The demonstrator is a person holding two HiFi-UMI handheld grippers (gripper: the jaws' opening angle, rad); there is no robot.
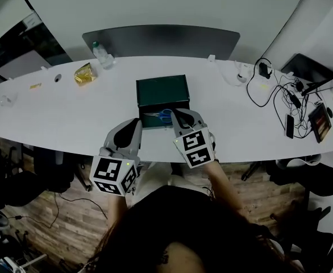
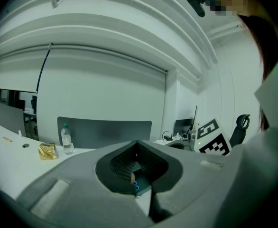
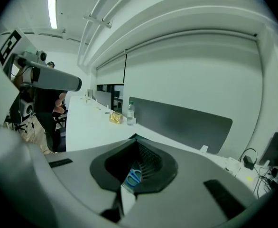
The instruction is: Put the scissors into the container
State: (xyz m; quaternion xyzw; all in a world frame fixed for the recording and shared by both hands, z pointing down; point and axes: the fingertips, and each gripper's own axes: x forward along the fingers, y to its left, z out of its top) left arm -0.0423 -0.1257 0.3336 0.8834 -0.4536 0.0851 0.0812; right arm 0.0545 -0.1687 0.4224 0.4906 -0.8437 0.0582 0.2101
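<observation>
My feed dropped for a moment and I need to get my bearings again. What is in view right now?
table: one, white, long, runs across the head view
container: one, dark green, middle of the table
scissors: one pair, blue handles, at the container's near side; whether inside it or just in front, I cannot tell
water bottle: one, clear, far left of the container
packet: one, yellow, beside the water bottle
panel: one, dark grey, behind the table's far edge
cables and devices: several, black, right end of the table
left gripper: one, grey, jaws together, empty, near edge, left of the scissors
right gripper: one, grey, jaws together, empty, just right of the scissors
</observation>
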